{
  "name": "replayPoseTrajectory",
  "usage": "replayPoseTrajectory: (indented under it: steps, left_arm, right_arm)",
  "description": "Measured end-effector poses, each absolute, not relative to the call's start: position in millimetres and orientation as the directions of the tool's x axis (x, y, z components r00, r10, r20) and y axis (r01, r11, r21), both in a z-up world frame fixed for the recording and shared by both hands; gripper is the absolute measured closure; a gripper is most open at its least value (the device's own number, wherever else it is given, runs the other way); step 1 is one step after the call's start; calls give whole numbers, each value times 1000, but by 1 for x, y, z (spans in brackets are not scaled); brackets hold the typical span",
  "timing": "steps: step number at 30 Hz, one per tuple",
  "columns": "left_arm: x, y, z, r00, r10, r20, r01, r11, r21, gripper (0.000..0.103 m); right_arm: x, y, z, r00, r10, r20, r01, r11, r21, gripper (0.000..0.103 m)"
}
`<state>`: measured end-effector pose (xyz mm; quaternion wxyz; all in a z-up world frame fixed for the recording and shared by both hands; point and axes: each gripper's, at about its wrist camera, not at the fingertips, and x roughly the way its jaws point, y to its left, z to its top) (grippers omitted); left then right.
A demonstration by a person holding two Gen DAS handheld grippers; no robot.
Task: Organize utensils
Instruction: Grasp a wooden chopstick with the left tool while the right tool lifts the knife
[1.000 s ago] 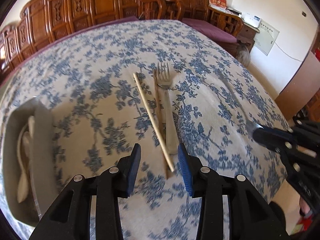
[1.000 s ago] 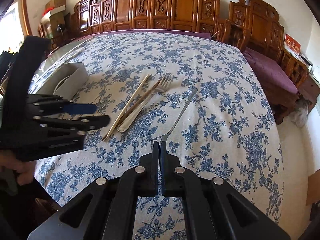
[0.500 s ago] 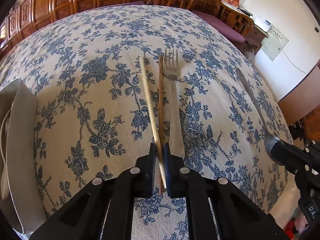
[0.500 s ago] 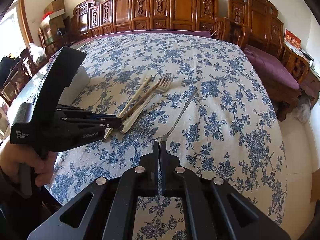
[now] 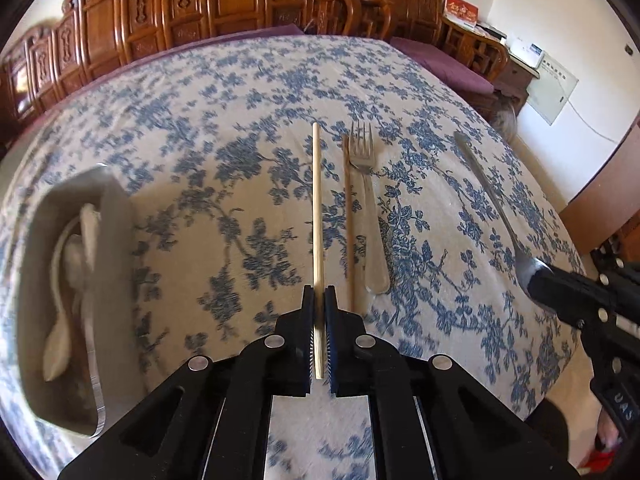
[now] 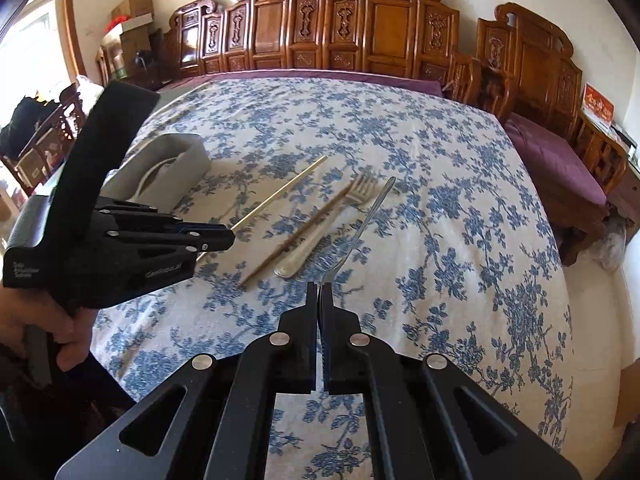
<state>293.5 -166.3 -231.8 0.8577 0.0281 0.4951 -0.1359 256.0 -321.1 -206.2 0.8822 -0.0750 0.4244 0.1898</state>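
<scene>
1 blue-floral tablecloth [image 5: 240,128]; carved wood chairs [image 6: 360,32] behind.

So a second ago the left claw [image 5: 319,300] was wide open over the pale chopstick [image 5: 317,216], now it's clamped right on its near end. The chopstick used to lie slanted across the darker chopstick [image 5: 347,216], now it points straight out from the claw and sits clear of the darker one and the fork [image 5: 368,208]. The grey tray [image 5: 116,216] with the white spoons shows further into the left wrist view
</scene>
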Motion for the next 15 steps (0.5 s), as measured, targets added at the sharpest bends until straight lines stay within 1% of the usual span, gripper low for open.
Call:
replayPoseTrajectory:
  steps: [4,15]
  left_arm:
    - [282,-155,-215,508,-187,-841,260,964,-58,99]
    - [247,-115,-175,573,-176,-800,239,970,-42,99]
  right_arm:
    - [251,-310,-199,573,287,-768,-424,906,22,101]
    - [235,-284,-187,581,315,-750,-484,875,-7,101]
